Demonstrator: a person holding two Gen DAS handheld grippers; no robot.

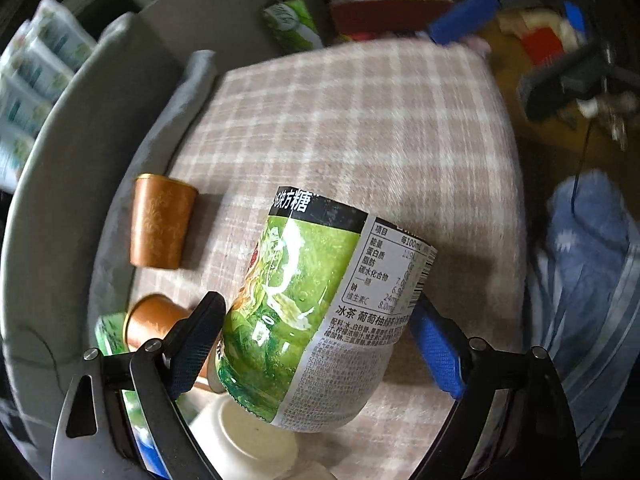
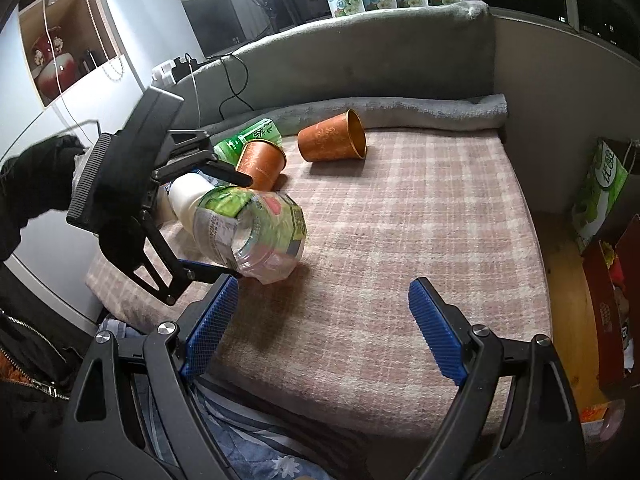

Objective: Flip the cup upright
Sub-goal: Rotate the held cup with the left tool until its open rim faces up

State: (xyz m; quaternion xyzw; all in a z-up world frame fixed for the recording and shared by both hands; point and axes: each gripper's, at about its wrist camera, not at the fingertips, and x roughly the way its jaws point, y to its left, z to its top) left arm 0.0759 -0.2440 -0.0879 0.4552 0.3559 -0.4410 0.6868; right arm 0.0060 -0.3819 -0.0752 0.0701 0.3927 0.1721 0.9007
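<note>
Two copper-coloured cups lie on their sides on the pink checked cloth (image 2: pixel 420 216). One cup (image 2: pixel 332 140) (image 1: pixel 160 222) has its mouth facing right in the right wrist view. The other cup (image 2: pixel 262 162) (image 1: pixel 154 320) lies just behind my left gripper. My left gripper (image 1: pixel 316 344) (image 2: pixel 240 226) is shut on a green-labelled plastic bottle (image 1: pixel 304 312) (image 2: pixel 256 232) with a white cap, held tilted above the cloth's left end. My right gripper (image 2: pixel 323 282) hangs open over the near edge of the cloth, with nothing between its blue pads.
A second green bottle (image 2: pixel 256 134) lies behind the cups. A rolled grey towel (image 2: pixel 400 114) and grey padded walls (image 2: pixel 360 60) bound the cloth at the back and right. A green carton (image 2: pixel 600 188) and a red box (image 2: pixel 612 296) stand on the floor at right. A dark sleeve (image 2: pixel 36 184) is at left.
</note>
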